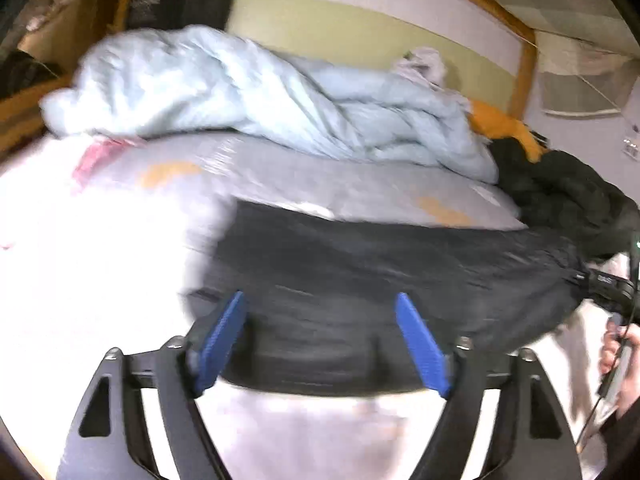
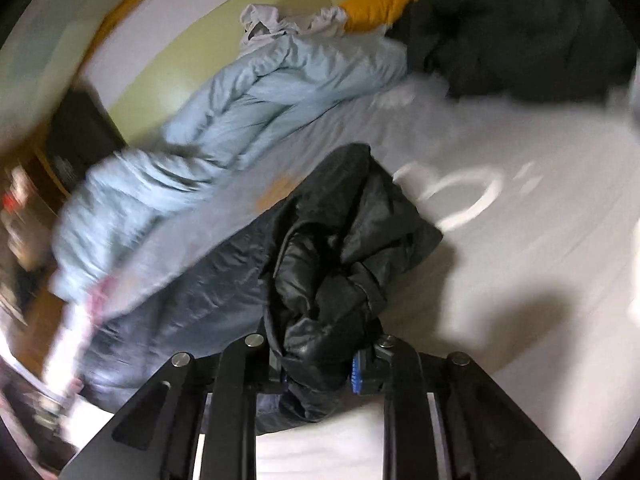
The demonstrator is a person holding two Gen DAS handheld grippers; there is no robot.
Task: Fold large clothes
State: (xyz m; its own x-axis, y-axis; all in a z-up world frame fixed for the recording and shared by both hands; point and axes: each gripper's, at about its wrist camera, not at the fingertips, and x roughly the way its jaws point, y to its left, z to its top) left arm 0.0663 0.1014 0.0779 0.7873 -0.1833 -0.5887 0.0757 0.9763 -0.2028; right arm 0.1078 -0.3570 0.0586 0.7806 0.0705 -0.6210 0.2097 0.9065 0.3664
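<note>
A black padded jacket [image 1: 360,272] lies spread across the bed in the left wrist view. My left gripper [image 1: 320,296] hovers over its near edge, open, its blue pads [image 1: 224,340] wide apart with nothing pressed between them. In the right wrist view the same black jacket [image 2: 332,240] is bunched up. My right gripper [image 2: 320,364] is shut on a thick fold of it, and one blue pad [image 2: 356,376] peeks out beside the cloth. A person's hand [image 1: 616,344] shows at the right edge of the left wrist view.
A light blue padded coat [image 1: 240,92] [image 2: 240,120] lies heaped at the back of the bed. A dark garment [image 1: 560,192] [image 2: 520,32] and an orange one [image 1: 504,124] [image 2: 380,4] are piled beside it. The patterned grey sheet [image 1: 280,172] [image 2: 520,260] covers the bed, and a wooden frame [image 1: 524,68] runs behind.
</note>
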